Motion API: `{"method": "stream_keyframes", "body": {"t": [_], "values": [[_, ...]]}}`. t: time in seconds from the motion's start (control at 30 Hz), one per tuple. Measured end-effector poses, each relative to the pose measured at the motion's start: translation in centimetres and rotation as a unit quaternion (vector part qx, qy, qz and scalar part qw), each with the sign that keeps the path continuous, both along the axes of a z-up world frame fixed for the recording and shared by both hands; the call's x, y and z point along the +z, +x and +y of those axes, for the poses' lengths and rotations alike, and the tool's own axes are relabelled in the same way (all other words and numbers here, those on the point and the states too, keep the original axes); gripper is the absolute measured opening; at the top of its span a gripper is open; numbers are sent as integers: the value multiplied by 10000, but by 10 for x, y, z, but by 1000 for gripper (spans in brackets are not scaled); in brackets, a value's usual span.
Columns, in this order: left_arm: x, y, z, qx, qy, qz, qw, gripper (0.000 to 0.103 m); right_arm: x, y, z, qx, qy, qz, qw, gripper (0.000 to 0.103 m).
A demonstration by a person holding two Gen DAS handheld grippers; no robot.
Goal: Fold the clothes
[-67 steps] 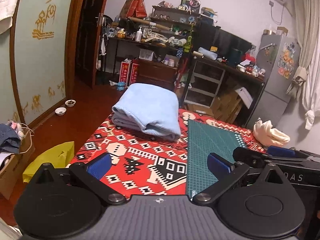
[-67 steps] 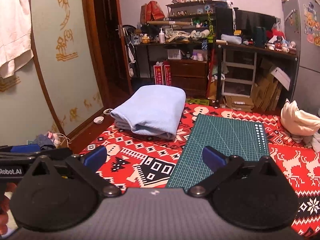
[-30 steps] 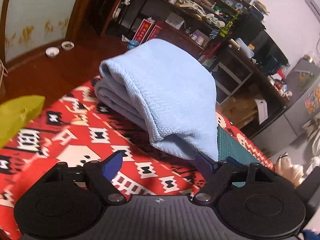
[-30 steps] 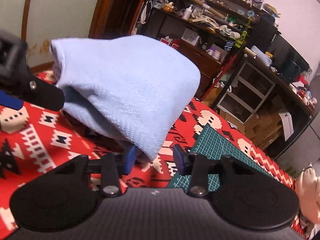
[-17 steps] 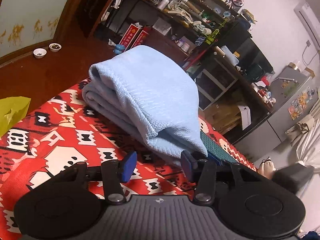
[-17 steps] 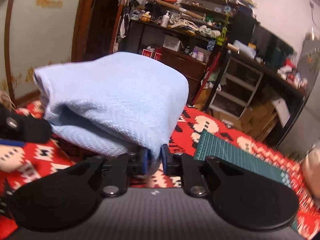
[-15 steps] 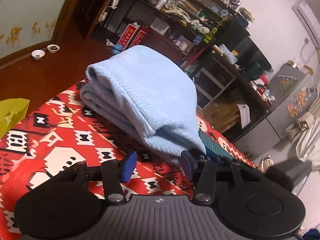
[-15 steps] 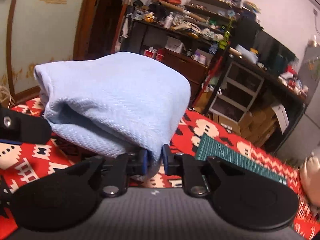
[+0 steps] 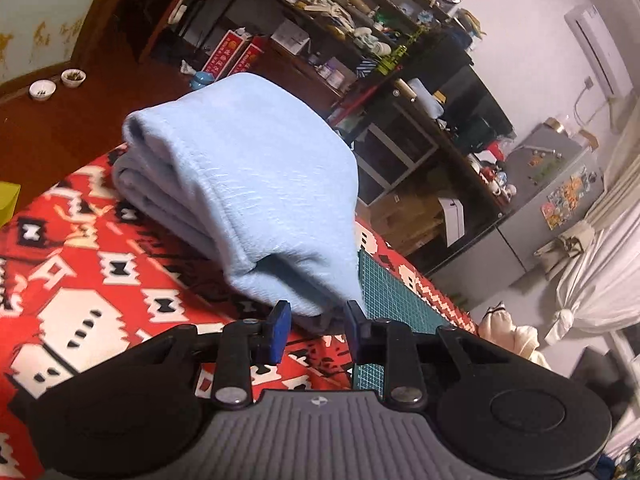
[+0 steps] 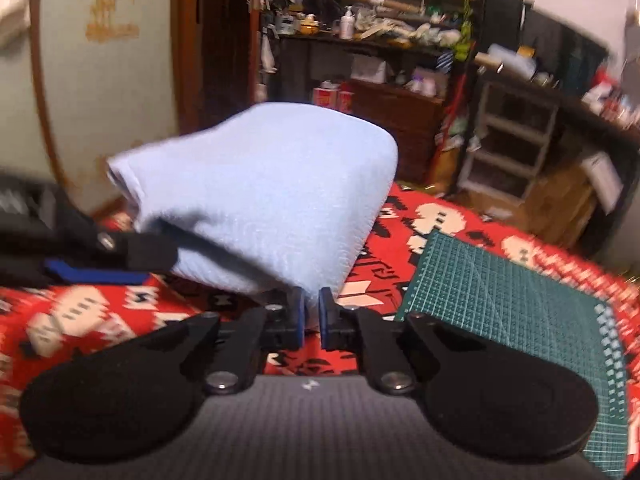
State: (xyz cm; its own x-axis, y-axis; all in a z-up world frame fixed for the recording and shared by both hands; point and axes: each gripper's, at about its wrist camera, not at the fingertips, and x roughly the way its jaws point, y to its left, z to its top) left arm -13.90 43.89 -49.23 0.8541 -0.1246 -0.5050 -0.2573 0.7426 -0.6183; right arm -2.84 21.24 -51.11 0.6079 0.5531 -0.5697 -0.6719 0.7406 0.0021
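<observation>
A soft, light blue folded cloth (image 9: 248, 184) lies in a thick bundle on a red cloth with black and white shapes (image 9: 80, 280) that covers the tabletop. The bundle sits toward the far side of the red cloth. A dark green cutting mat with a grid of thin lines (image 10: 516, 296) lies flat on the red cloth, just beside the bundle.

The left hand-held gripper (image 9: 316, 322) is at one near corner of the blue cloth. Its two blue fingertips (image 9: 280, 318) have just been coming closer together, and the low corner of the cloth sits between them. The gap is narrow, and the cloth fills it, so the fingertips pinch that corner.

The right hand-held gripper (image 10: 311, 312) is at the other near corner. Its blue fingertips (image 10: 297, 314) are almost pressed together, and a thin bit of the blue cloth is squeezed between them. They have been closing too. In the right wrist view the left hand-held gripper shows at the left edge as a black arm with a blue tip, touching the side of the bundle.

Behind the tabletop stand dark shelves full of small things (image 9: 352, 32). Two small bowls (image 9: 56, 84) sit on the brown wooden floor (image 9: 60, 128).
</observation>
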Motion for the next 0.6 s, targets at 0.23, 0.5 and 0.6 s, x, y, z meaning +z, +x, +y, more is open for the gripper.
{"method": "stream_keyframes", "body": {"t": [0.23, 0.5, 0.6], "values": [[39, 45, 27, -241, 432, 43, 9988, 9, 17, 97, -18, -328, 469, 346, 9978, 13], [32, 184, 83, -499, 358, 721, 9955, 6, 18, 228, 30, -421, 1510, 1845, 9702, 9], [8, 208, 91, -432, 282, 1070, 9929, 3, 6, 263, 56, -283, 1746, 2407, 9544, 9]]}}
